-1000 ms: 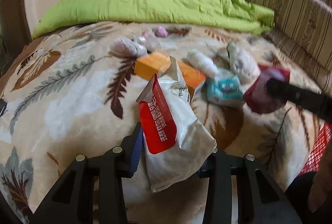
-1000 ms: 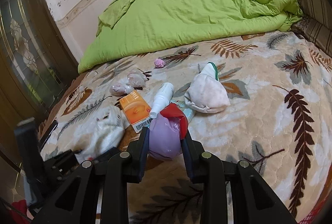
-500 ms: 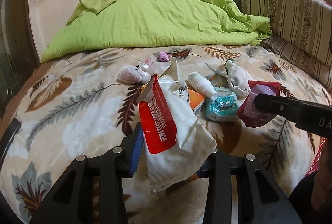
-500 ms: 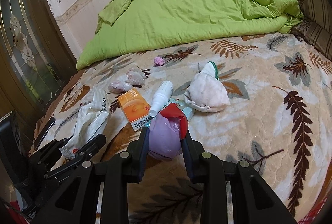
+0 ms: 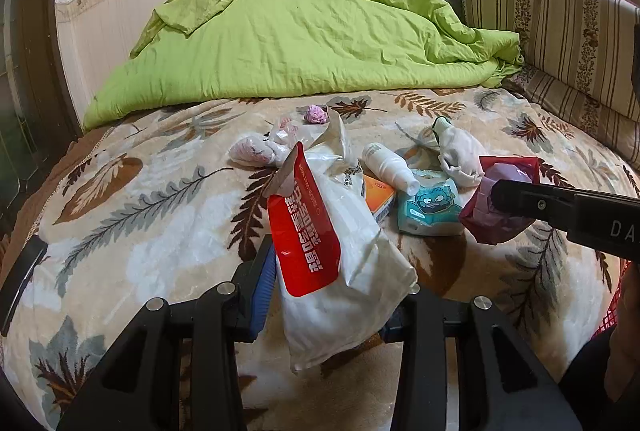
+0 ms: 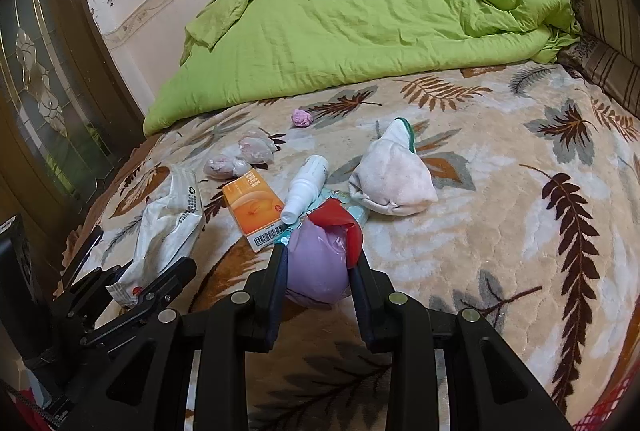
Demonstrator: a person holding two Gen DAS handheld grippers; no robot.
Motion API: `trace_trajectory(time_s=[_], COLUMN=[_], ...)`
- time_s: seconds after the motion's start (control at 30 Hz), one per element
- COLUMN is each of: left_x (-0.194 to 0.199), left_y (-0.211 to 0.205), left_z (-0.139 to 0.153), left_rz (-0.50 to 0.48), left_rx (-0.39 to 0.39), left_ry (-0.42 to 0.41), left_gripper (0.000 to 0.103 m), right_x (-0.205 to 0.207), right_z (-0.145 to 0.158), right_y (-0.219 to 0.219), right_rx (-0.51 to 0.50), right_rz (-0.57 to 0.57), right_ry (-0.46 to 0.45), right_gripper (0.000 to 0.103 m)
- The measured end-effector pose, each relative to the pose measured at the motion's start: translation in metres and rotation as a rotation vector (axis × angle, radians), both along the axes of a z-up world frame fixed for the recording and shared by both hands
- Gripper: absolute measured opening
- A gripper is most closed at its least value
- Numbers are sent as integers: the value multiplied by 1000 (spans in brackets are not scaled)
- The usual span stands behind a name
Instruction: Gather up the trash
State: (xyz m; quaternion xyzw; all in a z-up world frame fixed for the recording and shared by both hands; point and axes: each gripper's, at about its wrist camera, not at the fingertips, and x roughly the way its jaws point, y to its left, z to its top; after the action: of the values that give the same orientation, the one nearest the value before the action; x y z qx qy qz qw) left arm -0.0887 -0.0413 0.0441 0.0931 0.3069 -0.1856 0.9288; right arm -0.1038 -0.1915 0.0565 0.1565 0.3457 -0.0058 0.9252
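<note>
Two pieces of trash were already in my grip at this moment, one per tool. My left gripper had its fingers closed about halfway on a crumpled white bag with a red panel, held up off the bed blanket. My right gripper was pinched on a lilac wad with a red wrapper, likewise lifted clear of the blanket.

I judged the step as carry-away — both pickups made, neither load dropped yet. A red mesh edge showed low at the right of the left view; it may have been the bin, though too little of it was visible to say. The next move called for swinging both loads to wherever the trash goes, letting the fingers part, then returning for the rest.

Plenty remained on the blanket: an orange carton, a white bottle lying across it, a teal tissue pack, a white sock, two small plastic-wrapped lumps and a pink paper ball nearer the green duvet.

As for writing — the red panel carried large white characters that I could not read at this angle. The carton showed a barcode and small print, illegible. A recycling mark sat on the bag's back, and "DA" was stamped on the right tool's arm.
</note>
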Motion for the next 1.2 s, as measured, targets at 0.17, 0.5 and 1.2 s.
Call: trace_trajectory(time_s=[0.17, 0.5, 1.2], left_x=[0, 0, 0], left_y=[0, 1, 1], left_z=[0, 2, 2], left_rz=[-2, 0, 2], left_rx=[-2, -10, -18], left_ry=[0, 2, 6], left_gripper=[39, 39, 39], right_x=[0, 0, 1], right_z=[0, -2, 0], right_y=[0, 0, 20], right_rx=[-1, -31, -203], right_rz=[1, -19, -58], right_ry=[0, 14, 39], right_gripper=[33, 33, 33])
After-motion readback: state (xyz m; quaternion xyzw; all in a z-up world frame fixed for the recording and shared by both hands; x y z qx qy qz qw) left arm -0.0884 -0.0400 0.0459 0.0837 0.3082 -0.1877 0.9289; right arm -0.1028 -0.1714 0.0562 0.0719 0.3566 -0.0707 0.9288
